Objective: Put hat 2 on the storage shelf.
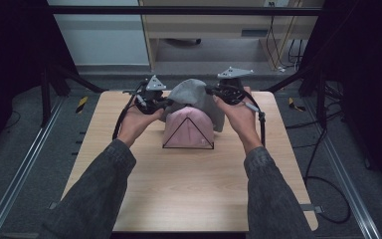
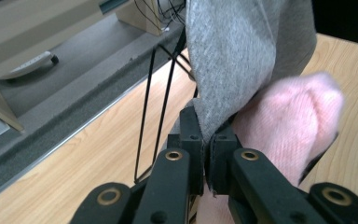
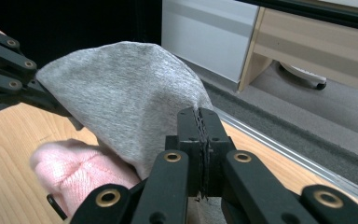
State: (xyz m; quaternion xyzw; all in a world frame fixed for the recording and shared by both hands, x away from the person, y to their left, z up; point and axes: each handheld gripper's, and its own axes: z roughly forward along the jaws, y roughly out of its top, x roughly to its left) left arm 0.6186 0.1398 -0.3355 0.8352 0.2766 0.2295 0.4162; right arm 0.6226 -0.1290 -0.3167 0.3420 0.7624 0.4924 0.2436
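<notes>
A grey cloth (image 1: pixel 195 94) hangs stretched between my two grippers above a pink knitted piece (image 1: pixel 189 128) that is draped over a black wire frame (image 1: pixel 188 146) on the table. My left gripper (image 1: pixel 165 103) is shut on the cloth's left edge; in the left gripper view its jaws pinch the grey cloth (image 2: pixel 242 51) beside the pink knit (image 2: pixel 291 119). My right gripper (image 1: pixel 213 90) is shut on the right edge; in the right gripper view the grey cloth (image 3: pixel 126 93) spreads away from my closed jaws, with the pink knit (image 3: pixel 77 170) below.
The wooden table (image 1: pixel 189 194) has open surface in front of the frame. Behind it lie grey carpet, a light wooden cabinet (image 1: pixel 219 25) and cables (image 1: pixel 283 50). Black frame legs and metal rails (image 1: pixel 20 174) flank the table.
</notes>
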